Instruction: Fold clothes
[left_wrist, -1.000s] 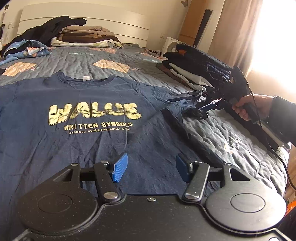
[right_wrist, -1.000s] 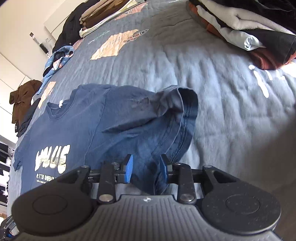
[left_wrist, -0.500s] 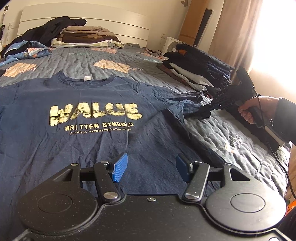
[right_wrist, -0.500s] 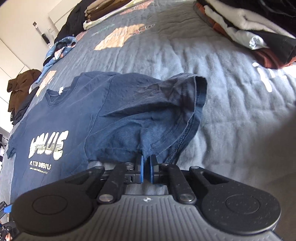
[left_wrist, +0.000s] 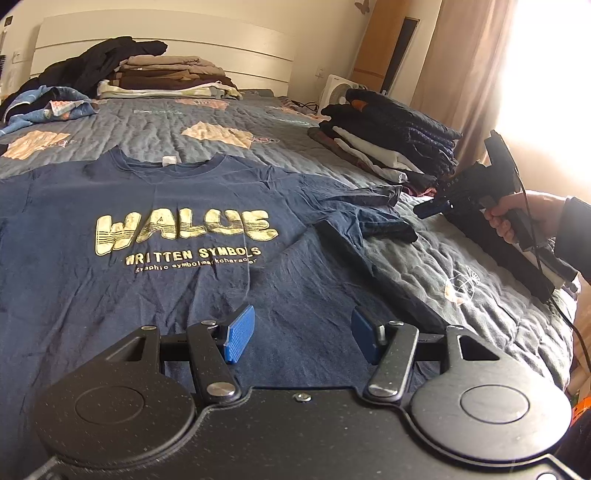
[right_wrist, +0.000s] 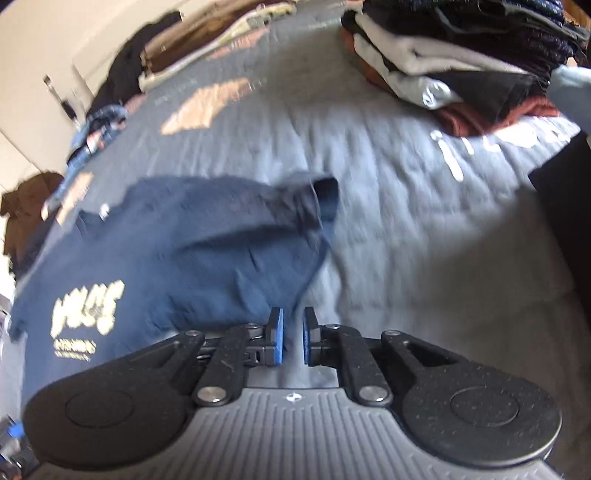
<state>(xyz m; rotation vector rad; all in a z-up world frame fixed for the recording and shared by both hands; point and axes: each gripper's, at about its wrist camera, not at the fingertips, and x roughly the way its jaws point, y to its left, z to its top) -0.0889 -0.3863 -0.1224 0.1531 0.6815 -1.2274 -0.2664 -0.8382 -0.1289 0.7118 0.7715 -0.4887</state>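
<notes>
A navy T-shirt (left_wrist: 155, 206) with gold "WALUE" lettering lies face up on the bed; it also shows in the right wrist view (right_wrist: 207, 251). Its right sleeve (left_wrist: 373, 218) lies rumpled on the quilt. My left gripper (left_wrist: 299, 336) is open and empty, low over the shirt's lower part. My right gripper (right_wrist: 292, 341) is slightly open and empty, just off the sleeve's edge over the quilt. It also shows in the left wrist view (left_wrist: 424, 211), lifted a little right of the sleeve.
A grey quilted bedspread (left_wrist: 461, 273) covers the bed. A stack of folded clothes (left_wrist: 388, 147) sits at the right, another stack (left_wrist: 162, 77) by the headboard with loose garments (left_wrist: 55, 107). The bed's right edge is near my right hand.
My right gripper closed on the sleeve edge, then let it go and pulled back to the right. The sleeve now lies on the quilt. My left gripper has not moved.
</notes>
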